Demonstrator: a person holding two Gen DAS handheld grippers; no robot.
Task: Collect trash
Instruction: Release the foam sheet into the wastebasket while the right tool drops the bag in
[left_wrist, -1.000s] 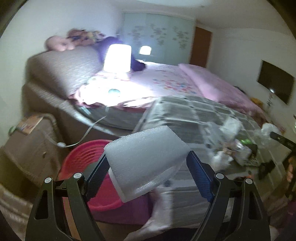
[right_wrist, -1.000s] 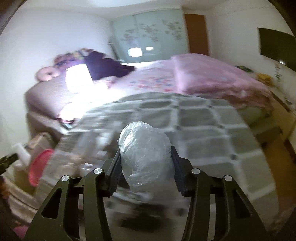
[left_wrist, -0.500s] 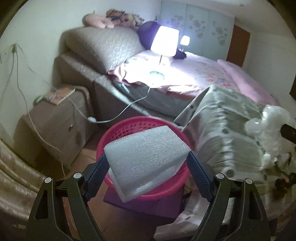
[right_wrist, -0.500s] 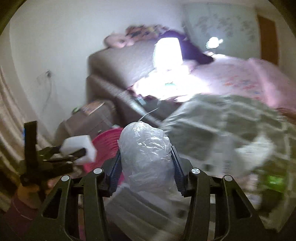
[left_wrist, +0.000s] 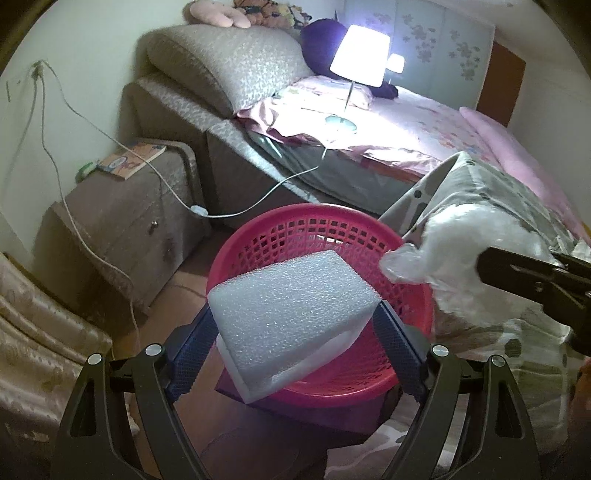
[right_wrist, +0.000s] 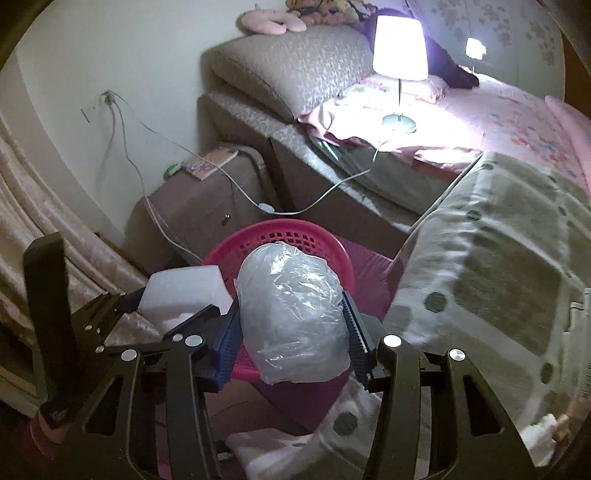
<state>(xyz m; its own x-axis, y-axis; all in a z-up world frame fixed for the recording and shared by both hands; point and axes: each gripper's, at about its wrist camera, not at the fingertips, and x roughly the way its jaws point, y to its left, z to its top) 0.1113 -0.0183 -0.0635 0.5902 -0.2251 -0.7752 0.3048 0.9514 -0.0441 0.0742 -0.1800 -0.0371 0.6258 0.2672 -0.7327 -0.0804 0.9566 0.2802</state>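
My left gripper (left_wrist: 293, 332) is shut on a white foam block (left_wrist: 291, 314) and holds it over the near rim of a pink mesh basket (left_wrist: 314, 229) on the floor. My right gripper (right_wrist: 291, 332) is shut on a crumpled clear plastic bag (right_wrist: 291, 310) and holds it above the same basket (right_wrist: 284, 230). The bag also shows at the right of the left wrist view (left_wrist: 461, 251). The foam block and left gripper show at the left of the right wrist view (right_wrist: 181, 291).
A brown bedside cabinet (left_wrist: 122, 214) with a book stands left of the basket. White cables (left_wrist: 92, 129) hang from the wall across it. The bed (left_wrist: 406, 122) carries a lit lamp (left_wrist: 360, 55). A grey patterned blanket (right_wrist: 498, 266) hangs at the right. A curtain (left_wrist: 37, 332) is at the left.
Both grippers swung left from the bed to the pink basket and moved closer over it, still holding the foam block and the plastic bag.
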